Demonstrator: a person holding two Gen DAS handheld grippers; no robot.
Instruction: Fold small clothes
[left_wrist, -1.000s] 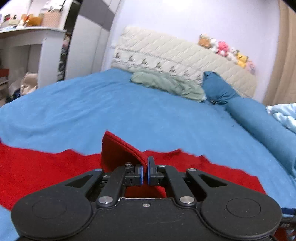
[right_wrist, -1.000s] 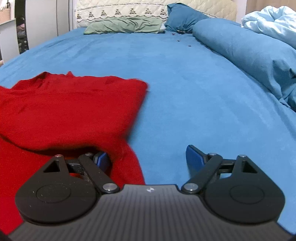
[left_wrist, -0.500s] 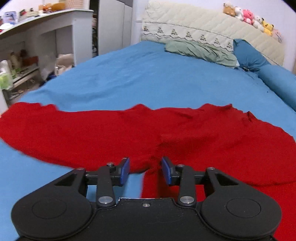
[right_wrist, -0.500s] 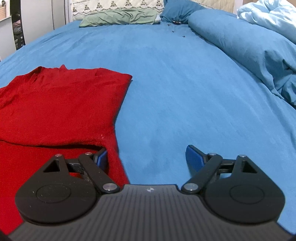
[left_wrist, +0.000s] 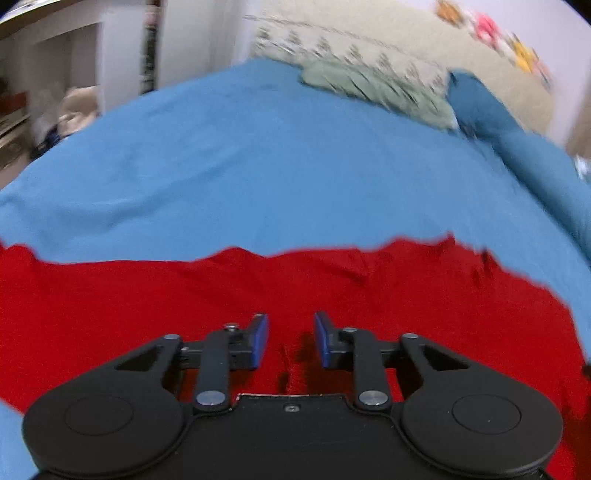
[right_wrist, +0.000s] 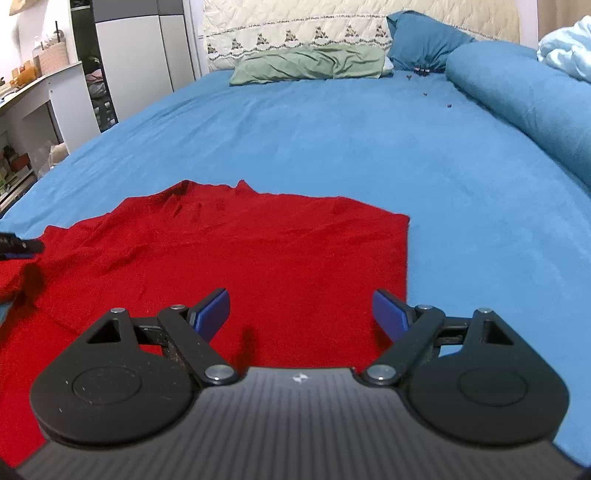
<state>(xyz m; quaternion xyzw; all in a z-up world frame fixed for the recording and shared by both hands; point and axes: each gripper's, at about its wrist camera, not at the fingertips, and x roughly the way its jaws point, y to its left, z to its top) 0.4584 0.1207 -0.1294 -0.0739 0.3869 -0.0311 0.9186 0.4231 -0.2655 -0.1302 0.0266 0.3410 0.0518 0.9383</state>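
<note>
A red garment (right_wrist: 258, 254) lies spread flat on the blue bed sheet (right_wrist: 369, 140), with a folded straight edge on its right side. It also shows in the left wrist view (left_wrist: 184, 295). My left gripper (left_wrist: 290, 341) is open and empty just above the red cloth. My right gripper (right_wrist: 301, 314) is wide open and empty, hovering over the garment's near right part. The tip of the left gripper (right_wrist: 18, 246) shows at the left edge of the right wrist view.
A green pillow (right_wrist: 310, 65) and a dark blue pillow (right_wrist: 421, 48) lie at the headboard. A rolled blue duvet (right_wrist: 524, 96) runs along the right. A white desk with shelves (right_wrist: 40, 103) stands left of the bed.
My left gripper let go of the red cloth fold, opened, and now hovers over the flat garment. My right gripper moved left over the garment and stays open.
</note>
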